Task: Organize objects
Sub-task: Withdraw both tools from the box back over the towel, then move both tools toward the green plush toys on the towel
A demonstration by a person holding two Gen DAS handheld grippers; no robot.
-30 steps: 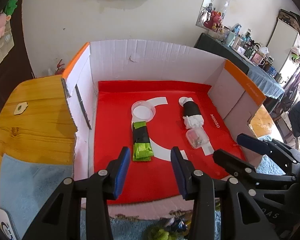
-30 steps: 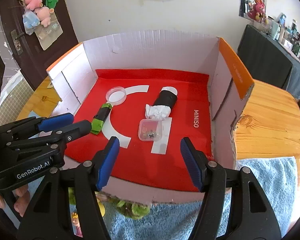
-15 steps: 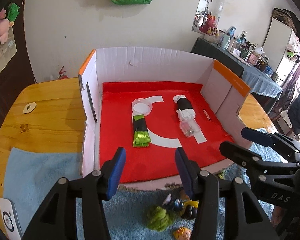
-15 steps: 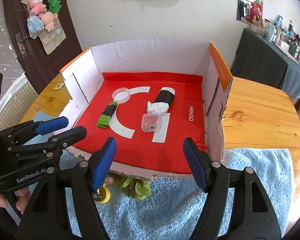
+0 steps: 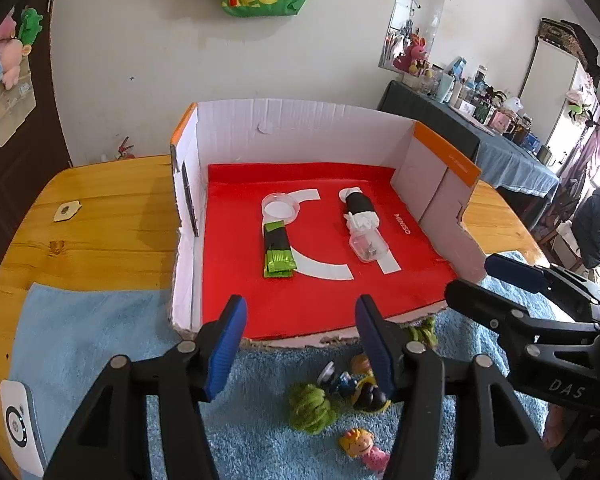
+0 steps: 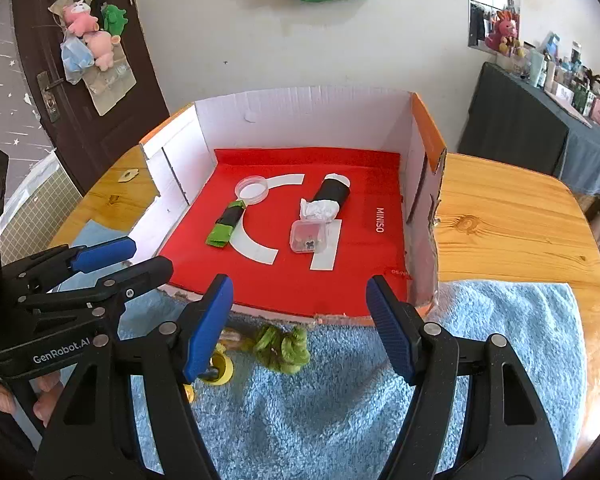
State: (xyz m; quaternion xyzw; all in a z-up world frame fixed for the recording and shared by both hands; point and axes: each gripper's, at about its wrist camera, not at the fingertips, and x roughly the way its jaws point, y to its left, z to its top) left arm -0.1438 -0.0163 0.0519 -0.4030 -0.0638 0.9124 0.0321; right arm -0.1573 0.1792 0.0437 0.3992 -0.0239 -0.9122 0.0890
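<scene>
- Left gripper (image 5: 298,342): fingers apart and opening wider, nothing between them, hanging above the blue towel (image 5: 100,340) just in front of the box (image 5: 300,120).
- Right gripper (image 6: 300,326): fingers apart, empty too, beside the left one over the same towel.
- Already lying in the box, on its red floor: a round clear lid (image 5: 280,207), a green and black packet (image 5: 277,254) touching it, a black roll (image 5: 358,206) with white paper, and a small clear case (image 5: 368,245) just in front of the roll.
- Still outside, on the towel near the open front edge of the box: a green fuzzy toy (image 5: 310,406), a small figure with dark head (image 5: 364,394), and a little doll in pink (image 5: 366,450).
- Probably next step: picking up one of these toys. Best to choose one only, the green fuzzy toy being the most free on its left side.
- Good to lower with fingers wide, one on each side of the toy, and close on its middle, not on the towel pile.
- Risk: figures lie close together, so easy to catch two or push one away.
- Then to place in free red floor, well apart from the four things there.
</scene>
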